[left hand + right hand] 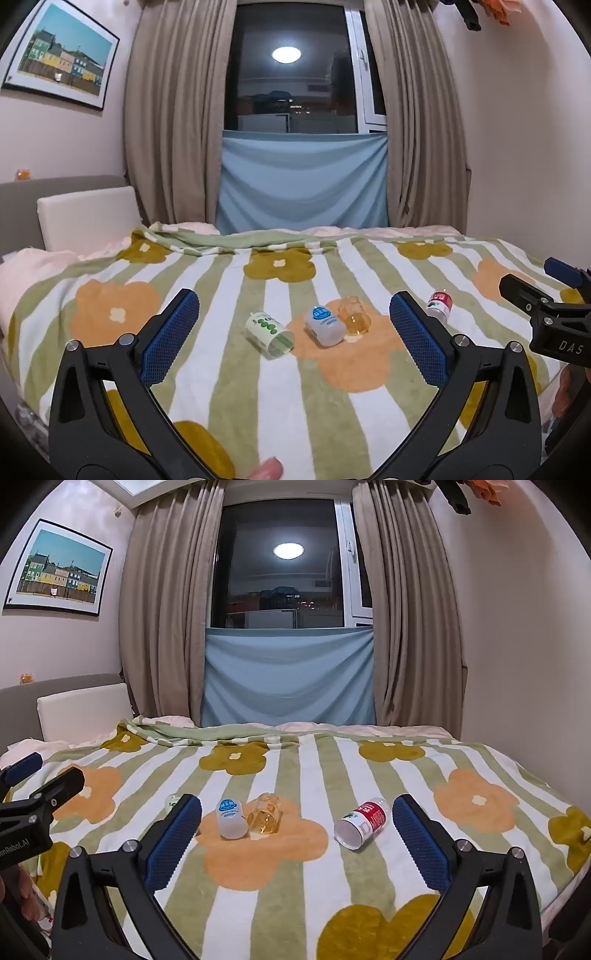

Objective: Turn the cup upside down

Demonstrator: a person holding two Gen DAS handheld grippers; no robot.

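Right wrist view: amber cup [264, 814] lies sideways on the bed [369, 867], mid-blanket. Both hand-held grippers, left [293, 334] and right [295, 834], stand apart, empty. Approach squarely; clamp the cup's wall, then invert.

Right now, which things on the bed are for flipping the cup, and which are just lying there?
For the job:
- amber glass cup, on its side
- left gripper, open
- right gripper, open

Just lying about:
- green-dotted cup, on its side
- white cup with blue label, also tipped
- red-labelled bottle
- flowered blanket

The task names no particular cup, so the amber one is my guess.
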